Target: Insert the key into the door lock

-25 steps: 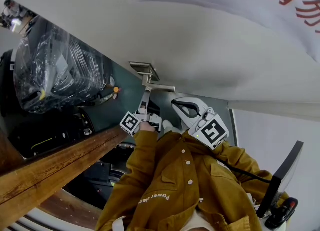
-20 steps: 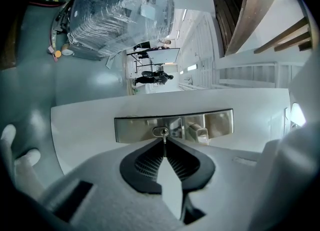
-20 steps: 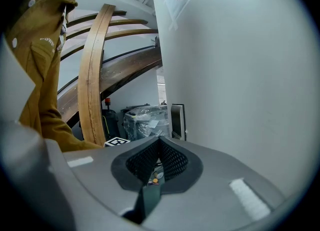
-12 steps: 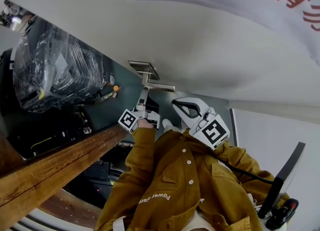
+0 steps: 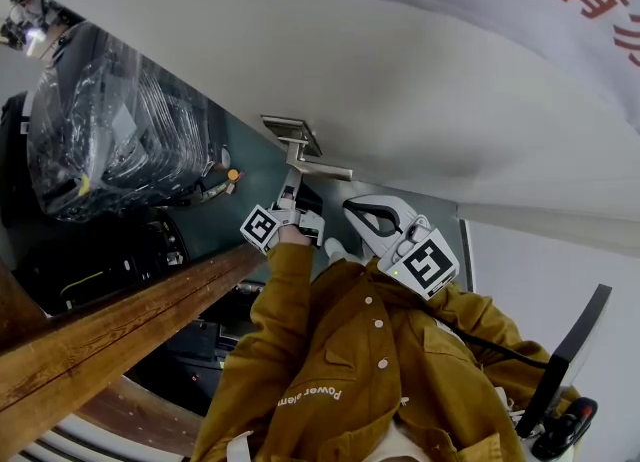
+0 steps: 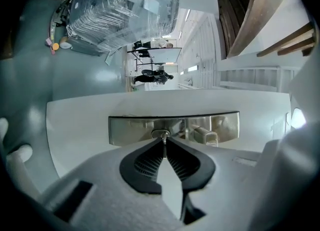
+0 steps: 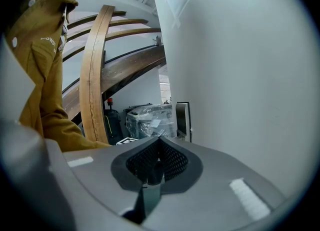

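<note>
White door panel fills most of the head view. A brushed metal lock plate is seen across the middle of the left gripper view, with the round keyhole cylinder set in it and the handle just to its right. The key is pinched edge-on in the left gripper, whose jaws are drawn narrow on the thin blade. Its tip is at the cylinder, though how far it has entered cannot be told. The step in hand is judged to be the seating of the blade. It is best done with the blade lined up with the slot and pushed straight along the gripper's own axis. No twist should be applied until the blade is fully home, since a thin key gripped only by its end may be levered loose. The right gripper is seen at the lower centre of the head view, apart from the lock, with its jaws together on nothing.
</note>
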Demonstrator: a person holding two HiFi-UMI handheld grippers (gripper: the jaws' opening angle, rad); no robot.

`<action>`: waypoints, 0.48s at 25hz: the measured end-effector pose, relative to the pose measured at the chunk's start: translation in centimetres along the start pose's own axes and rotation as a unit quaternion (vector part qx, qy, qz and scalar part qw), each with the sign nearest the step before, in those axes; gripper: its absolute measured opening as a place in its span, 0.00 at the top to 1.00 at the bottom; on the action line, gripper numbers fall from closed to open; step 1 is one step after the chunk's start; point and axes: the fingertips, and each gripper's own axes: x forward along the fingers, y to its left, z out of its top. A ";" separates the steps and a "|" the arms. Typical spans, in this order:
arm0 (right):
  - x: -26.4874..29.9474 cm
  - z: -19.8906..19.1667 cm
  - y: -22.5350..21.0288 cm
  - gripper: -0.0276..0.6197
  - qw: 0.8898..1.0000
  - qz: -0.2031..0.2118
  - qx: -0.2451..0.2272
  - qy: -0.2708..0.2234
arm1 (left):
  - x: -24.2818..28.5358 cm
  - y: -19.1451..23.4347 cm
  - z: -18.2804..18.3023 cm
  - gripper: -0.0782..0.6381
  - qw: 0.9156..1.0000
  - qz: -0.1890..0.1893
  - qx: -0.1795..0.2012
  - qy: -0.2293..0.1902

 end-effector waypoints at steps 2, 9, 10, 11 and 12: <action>-0.1 -0.1 0.0 0.95 1.000 0.000 -0.001 -0.001 | 0.9 0.0 0.2 0.85 1.000 -0.003 0.001 0.010; -0.4 0.0 0.0 0.95 1.000 -0.001 -0.006 -0.002 | 2.3 -0.3 0.2 0.85 0.999 -0.009 0.019 0.026; -0.5 0.0 -0.1 0.95 1.000 -0.003 -0.005 -0.002 | 2.5 -0.3 0.1 0.82 0.999 -0.010 0.024 0.031; -0.5 0.1 -0.2 0.95 1.000 -0.005 -0.005 -0.004 | 2.6 -0.3 0.0 0.75 0.999 -0.011 0.029 0.036; -0.6 0.1 -0.2 0.95 1.000 -0.006 -0.006 -0.005 | 2.6 -0.2 -0.1 0.70 0.999 -0.011 0.033 0.042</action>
